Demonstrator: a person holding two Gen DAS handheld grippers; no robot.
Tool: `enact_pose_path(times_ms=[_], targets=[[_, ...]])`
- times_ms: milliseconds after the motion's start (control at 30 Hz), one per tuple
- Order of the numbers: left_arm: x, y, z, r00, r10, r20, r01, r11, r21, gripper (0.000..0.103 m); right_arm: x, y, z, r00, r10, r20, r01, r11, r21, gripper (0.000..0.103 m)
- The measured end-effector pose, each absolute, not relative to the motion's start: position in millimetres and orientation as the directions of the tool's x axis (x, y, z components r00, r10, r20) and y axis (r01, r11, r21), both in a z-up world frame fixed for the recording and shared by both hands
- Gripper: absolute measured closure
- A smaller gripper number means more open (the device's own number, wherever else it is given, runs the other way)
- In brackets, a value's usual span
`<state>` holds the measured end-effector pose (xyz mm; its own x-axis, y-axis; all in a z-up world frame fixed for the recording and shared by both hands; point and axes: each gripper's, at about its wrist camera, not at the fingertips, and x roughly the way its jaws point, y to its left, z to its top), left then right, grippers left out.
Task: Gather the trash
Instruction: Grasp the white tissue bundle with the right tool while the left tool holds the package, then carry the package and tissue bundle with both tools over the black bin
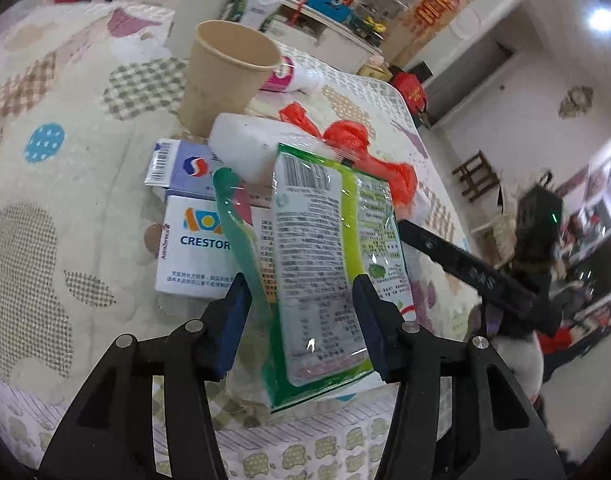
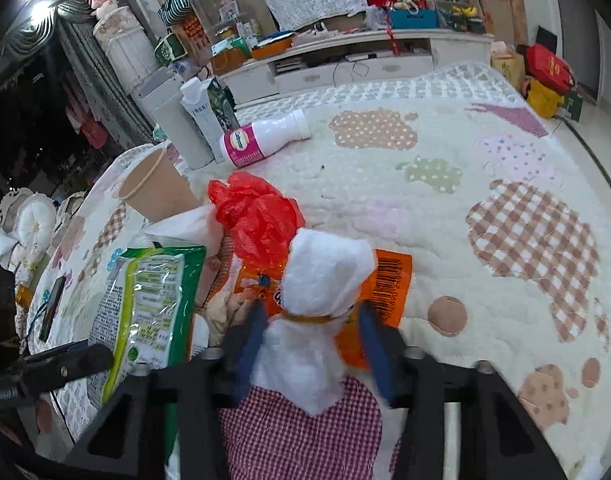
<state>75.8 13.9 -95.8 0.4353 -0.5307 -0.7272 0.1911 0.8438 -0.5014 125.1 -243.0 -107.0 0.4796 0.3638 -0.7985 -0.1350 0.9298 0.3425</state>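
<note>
Green-and-white plastic snack wrapper [image 1: 325,276] stood between your left gripper [image 1: 303,320] fingers, which were apart. Your right gripper [image 2: 311,336] fingers clamped crumpled white tissue [image 2: 321,292], hiding much of the orange packet [image 2: 389,284] on the quilted tabletop [image 2: 445,208]. Beige paper cup [image 1: 229,76] looked empty.

left gripper [image 1: 301,284]: jaws apart, tilted down | right gripper [image 2: 311,316]: jaws narrowed, tilted down

A green snack wrapper [image 1: 325,264], white tissue [image 2: 325,280], orange wrapper [image 2: 389,292] and red bag [image 2: 257,216] lie heaped together.
</note>
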Motion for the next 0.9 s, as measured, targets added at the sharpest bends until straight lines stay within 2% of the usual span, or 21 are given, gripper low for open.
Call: enact_pose_path(times_ms=[33, 67, 100, 333, 700, 900], targets=[[75, 12, -96, 0.428, -0.533, -0.729, 0.207, 0.844, -0.495, 0.066, 126, -244, -109, 0.473, 0.375, -0.798, -0.137, 0.925, 0.354, 0.070], [76, 9, -97, 0.414, -0.537, -0.735, 0.221, 0.842, -0.492, 0.088, 125, -244, -110, 0.474, 0.382, -0.794, -0.140, 0.922, 0.361, 0.071], [76, 8, -98, 0.400, -0.539, -0.741, 0.230, 0.842, -0.488, 0.094, 123, -246, -108, 0.483, 0.386, -0.786, -0.144, 0.920, 0.363, 0.073], [66, 10, -78, 0.413, -0.564, -0.715, 0.281, 0.826, -0.489, 0.098, 89, -259, -71, 0.543, 0.409, -0.733, -0.197, 0.911, 0.362, 0.074], [38, -17, -38, 0.433, -0.594, -0.679, 0.379, 0.803, -0.460, 0.100, 49, -287, -54, 0.576, 0.378, -0.725, -0.163, 0.922, 0.351, 0.074], [32, -57, -33, 0.417, -0.558, -0.717, 0.445, 0.814, -0.374, 0.100, 35, -302, -49, 0.593, 0.357, -0.722, -0.146, 0.929, 0.340, 0.074]])
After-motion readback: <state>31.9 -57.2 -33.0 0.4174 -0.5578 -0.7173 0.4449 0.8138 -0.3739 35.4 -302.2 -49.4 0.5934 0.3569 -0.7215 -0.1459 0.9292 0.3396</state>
